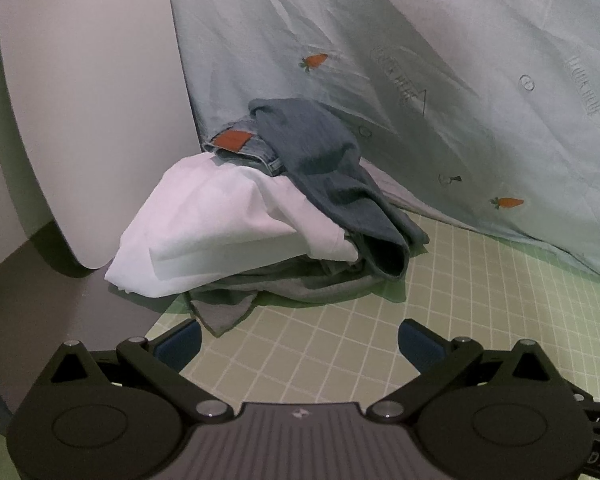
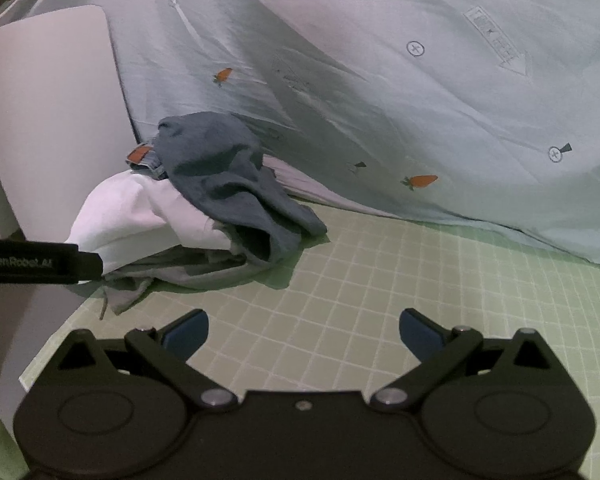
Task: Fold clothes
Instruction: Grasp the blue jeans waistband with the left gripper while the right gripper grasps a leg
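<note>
A heap of clothes lies on the green grid mat (image 1: 340, 340) (image 2: 380, 288). On top drapes a dark blue garment (image 1: 332, 176) (image 2: 228, 184). Under it sit a white garment (image 1: 220, 224) (image 2: 140, 216), jeans with an orange patch (image 1: 236, 140) (image 2: 140, 156) and a grey garment (image 1: 268, 284) (image 2: 188, 272) at the bottom. My left gripper (image 1: 300, 344) stands open just in front of the heap, holding nothing. My right gripper (image 2: 304, 332) is open over the mat, right of the heap, also holding nothing.
A pale blue sheet with carrot prints (image 1: 440, 80) (image 2: 380, 100) rises behind the heap. A white rounded panel (image 1: 84, 112) (image 2: 48, 120) stands at the left. The left gripper's black body (image 2: 32, 266) juts into the right wrist view from the left edge.
</note>
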Action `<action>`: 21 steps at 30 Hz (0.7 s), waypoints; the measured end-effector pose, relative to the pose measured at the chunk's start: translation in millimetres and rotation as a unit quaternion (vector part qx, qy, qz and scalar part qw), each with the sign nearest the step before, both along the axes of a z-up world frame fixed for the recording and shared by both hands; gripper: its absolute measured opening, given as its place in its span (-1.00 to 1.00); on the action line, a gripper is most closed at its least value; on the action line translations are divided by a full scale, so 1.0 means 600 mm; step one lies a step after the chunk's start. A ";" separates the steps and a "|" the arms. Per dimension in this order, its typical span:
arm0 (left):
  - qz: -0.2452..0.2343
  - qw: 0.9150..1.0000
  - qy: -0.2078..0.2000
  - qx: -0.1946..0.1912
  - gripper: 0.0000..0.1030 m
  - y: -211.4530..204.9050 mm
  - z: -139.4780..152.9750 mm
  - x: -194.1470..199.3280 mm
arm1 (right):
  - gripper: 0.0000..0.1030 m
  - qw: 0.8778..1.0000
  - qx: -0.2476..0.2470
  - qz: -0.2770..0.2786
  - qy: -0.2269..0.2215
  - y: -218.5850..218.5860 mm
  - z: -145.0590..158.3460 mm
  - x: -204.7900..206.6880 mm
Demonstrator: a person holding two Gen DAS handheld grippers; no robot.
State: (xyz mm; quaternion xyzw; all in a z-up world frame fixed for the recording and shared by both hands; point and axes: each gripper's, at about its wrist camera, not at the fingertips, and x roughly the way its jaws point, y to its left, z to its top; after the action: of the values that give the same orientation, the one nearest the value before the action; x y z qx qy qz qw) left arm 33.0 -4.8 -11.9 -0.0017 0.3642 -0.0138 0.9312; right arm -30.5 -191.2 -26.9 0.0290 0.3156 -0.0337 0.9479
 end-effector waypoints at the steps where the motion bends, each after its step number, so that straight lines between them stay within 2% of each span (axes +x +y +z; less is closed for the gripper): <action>1: 0.000 1.000 0.003 -0.001 1.00 0.001 -0.002 0.008 | 1.00 1.000 -0.001 -0.003 0.002 -0.002 -0.001 0.005; 8: -0.001 1.000 0.021 -0.011 1.00 0.008 -0.017 0.065 | 1.00 1.000 -0.014 -0.018 0.009 -0.011 -0.009 0.057; 13: -0.001 0.999 0.030 -0.012 1.00 0.028 -0.025 0.140 | 1.00 0.999 -0.023 -0.029 0.008 -0.014 -0.009 0.120; 21: 0.035 0.999 0.020 -0.033 1.00 0.099 -0.024 0.306 | 1.00 0.999 -0.015 -0.039 0.006 -0.028 -0.012 0.292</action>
State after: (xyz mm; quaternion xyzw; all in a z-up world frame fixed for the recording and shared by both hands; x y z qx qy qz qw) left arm 216.9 54.5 -26.2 -0.0455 0.3814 0.0066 0.9233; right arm 145.0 -208.3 -34.0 0.0265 0.3190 -0.0756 0.9444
